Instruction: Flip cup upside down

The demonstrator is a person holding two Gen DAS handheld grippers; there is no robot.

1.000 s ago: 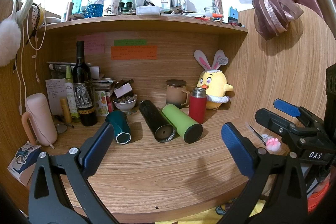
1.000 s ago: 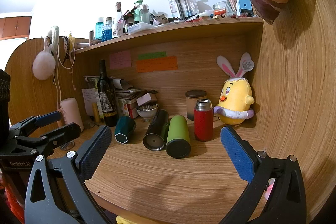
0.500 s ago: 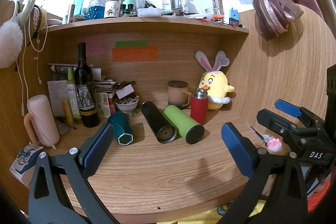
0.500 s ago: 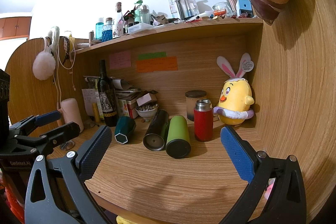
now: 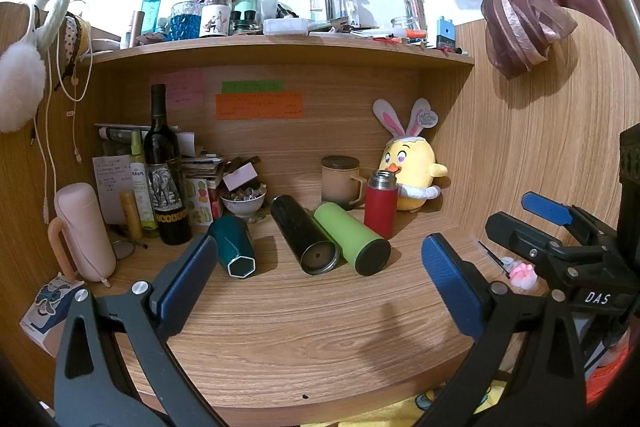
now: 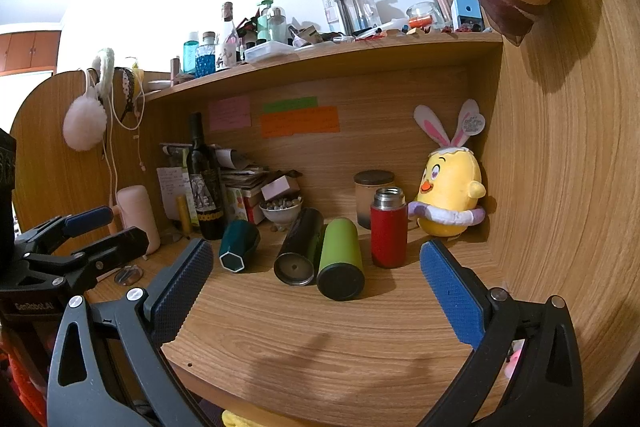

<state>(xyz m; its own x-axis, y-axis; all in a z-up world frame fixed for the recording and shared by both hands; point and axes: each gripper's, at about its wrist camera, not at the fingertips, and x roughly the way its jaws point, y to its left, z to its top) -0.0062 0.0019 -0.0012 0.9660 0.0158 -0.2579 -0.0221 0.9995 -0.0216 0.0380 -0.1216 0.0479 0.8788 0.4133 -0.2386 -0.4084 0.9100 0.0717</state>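
Standing upright at frame centre, the rigid, smooth red cup [image 6: 389, 234] is best clasped mid-body, both grippers' fingers [image 6: 452, 287] spread apart, empty.

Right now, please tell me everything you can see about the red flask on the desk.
The red flask is a small cylinder with a matte red body and a bare silver metal neck; its mouth looks open, with no lid on it. It stands upright on the wooden desk, near the back right corner. The yellow chick plush is just to its right and a lidded brown mug behind it; whether either touches it cannot be told. The green tumbler lies to its left. Neither gripper is near it.
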